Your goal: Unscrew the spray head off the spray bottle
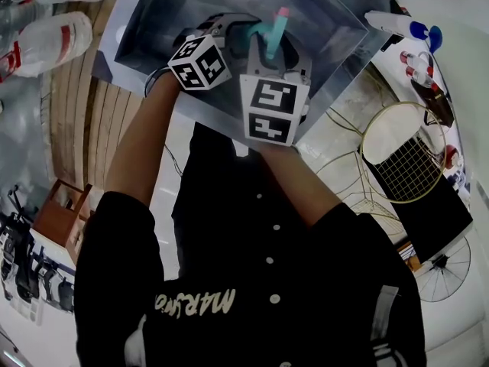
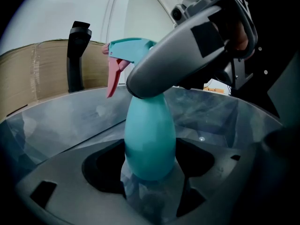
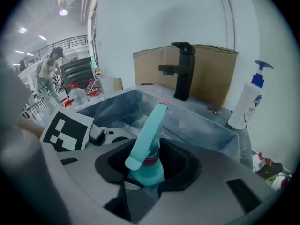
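A teal spray bottle [image 2: 149, 139] stands upright over the steel sink [image 1: 153, 21]. Its teal spray head [image 2: 129, 50] has a pink trigger and a pink collar [image 3: 150, 161]. My left gripper [image 2: 150, 182] is shut on the lower body of the bottle. My right gripper [image 3: 147, 179] comes in from the other side and is shut on the spray head at the collar, with the nozzle arm [image 3: 152, 125] sticking up between its jaws. In the head view both marker cubes sit side by side under the spray head [image 1: 273, 30], which pokes up past them.
A black faucet [image 3: 182, 69] stands at the sink's far rim in front of a cardboard sheet [image 3: 211, 74]. A white pump bottle [image 3: 246, 102] is on the counter at the right. Plastic bottles [image 1: 46, 44] lie to the left, a wire rack [image 1: 409, 155] to the right.
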Tool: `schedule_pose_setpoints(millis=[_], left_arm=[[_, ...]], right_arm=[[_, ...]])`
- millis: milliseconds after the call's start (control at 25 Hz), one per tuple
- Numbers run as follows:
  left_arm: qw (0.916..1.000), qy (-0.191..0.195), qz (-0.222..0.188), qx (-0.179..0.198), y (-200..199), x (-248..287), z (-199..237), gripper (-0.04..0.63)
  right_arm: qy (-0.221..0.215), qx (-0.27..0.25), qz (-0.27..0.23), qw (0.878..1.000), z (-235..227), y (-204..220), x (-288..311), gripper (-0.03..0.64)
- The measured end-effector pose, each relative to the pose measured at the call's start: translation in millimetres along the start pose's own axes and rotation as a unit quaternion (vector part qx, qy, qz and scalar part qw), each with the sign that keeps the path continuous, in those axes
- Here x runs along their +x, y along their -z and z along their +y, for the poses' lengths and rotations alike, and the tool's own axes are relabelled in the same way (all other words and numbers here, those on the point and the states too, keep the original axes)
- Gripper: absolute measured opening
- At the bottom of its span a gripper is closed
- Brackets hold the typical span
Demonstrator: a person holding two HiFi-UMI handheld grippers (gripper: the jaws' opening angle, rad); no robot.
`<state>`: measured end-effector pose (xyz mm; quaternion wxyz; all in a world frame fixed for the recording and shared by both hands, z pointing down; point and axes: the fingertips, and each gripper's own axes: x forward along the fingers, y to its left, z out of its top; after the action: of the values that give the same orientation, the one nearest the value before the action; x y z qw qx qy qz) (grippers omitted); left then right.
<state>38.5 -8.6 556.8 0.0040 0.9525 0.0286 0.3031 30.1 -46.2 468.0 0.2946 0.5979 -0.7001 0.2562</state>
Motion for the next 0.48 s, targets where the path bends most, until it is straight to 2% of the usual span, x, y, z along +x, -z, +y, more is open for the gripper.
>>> schedule_pose_setpoints(millis=[120, 240, 360, 480], left_arm=[[1.0, 0.002, -0.001, -0.001, 0.2, -0.9, 0.4, 0.354], [1.0, 0.009, -0.002, 0.001, 0.7, -2.2, 1.2, 0.354], [0.9997, 0.023, 0.0, 0.013, 0.8, -1.8, 1.4, 0.354], [0.9991, 0.038, -0.001, 0.021, 0.8, -1.1, 2.0, 0.354]], right_arm=[[-0.032, -0.025, -0.013, 0.999, 5.0, -2.2, -0.2, 0.163], [-0.101, -0.087, -0.033, 0.991, 11.4, -3.9, -1.2, 0.162], [-0.164, -0.172, -0.041, 0.97, 15.7, -2.3, -3.0, 0.163], [-0.222, -0.235, -0.056, 0.945, 20.4, -1.1, -4.1, 0.163]])
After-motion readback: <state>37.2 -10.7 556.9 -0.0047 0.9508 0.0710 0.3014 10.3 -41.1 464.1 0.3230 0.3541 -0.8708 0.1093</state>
